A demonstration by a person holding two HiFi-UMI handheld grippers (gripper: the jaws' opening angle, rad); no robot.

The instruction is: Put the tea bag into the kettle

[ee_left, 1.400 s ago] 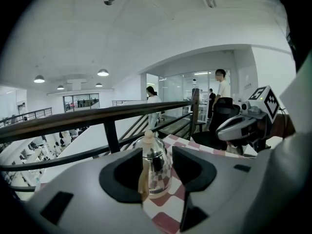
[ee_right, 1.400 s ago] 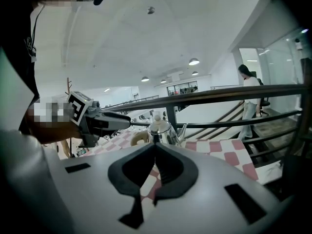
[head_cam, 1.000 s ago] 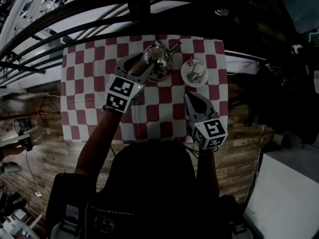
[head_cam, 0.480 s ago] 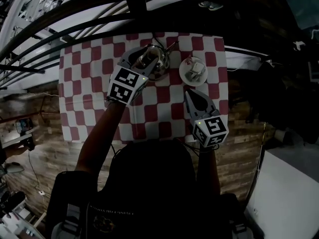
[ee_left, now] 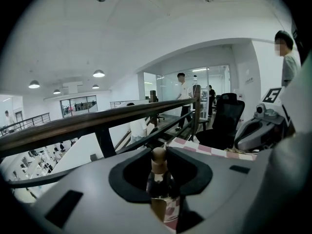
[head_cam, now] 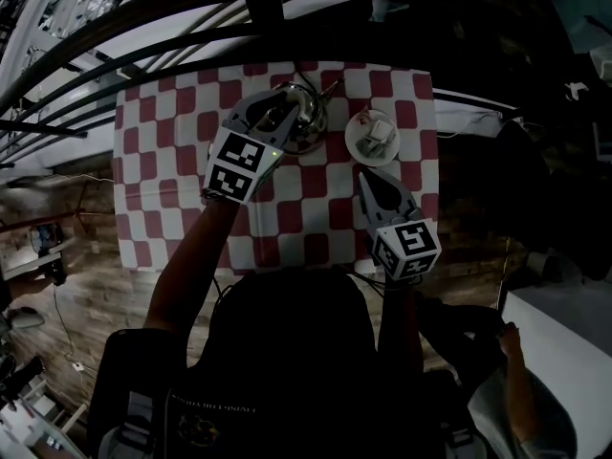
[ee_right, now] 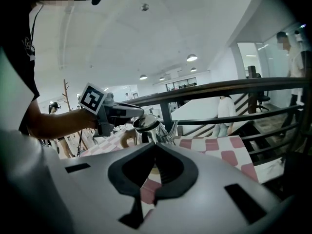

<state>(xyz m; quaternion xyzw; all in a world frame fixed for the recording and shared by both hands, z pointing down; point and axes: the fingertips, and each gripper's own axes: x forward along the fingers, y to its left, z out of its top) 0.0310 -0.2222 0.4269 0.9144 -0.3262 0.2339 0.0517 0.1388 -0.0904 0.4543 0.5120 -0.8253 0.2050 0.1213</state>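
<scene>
A shiny metal kettle (head_cam: 313, 130) stands at the far side of the checked table, and it shows in the right gripper view too (ee_right: 152, 129). My left gripper (head_cam: 285, 113) reaches over its top. The lid's brown knob (ee_left: 158, 156) sits between its jaws, which have just been closing and now press on it. To the kettle's right, a white saucer (head_cam: 355, 147) carries the tea bag (head_cam: 376, 134). My right gripper (head_cam: 367, 176) hovers just in front of the saucer, shut and with nothing in it.
A red-and-white checked cloth (head_cam: 172, 161) covers the small table. A dark railing (head_cam: 287, 27) runs right behind it, with a drop to a lower floor beyond. A person (head_cam: 507, 390) stands at the lower right. More people walk in the background.
My left gripper has slid forward over the kettle's top and its jaws have narrowed round the lid knob. The right gripper has stayed put. A person has come into view at lower right.
</scene>
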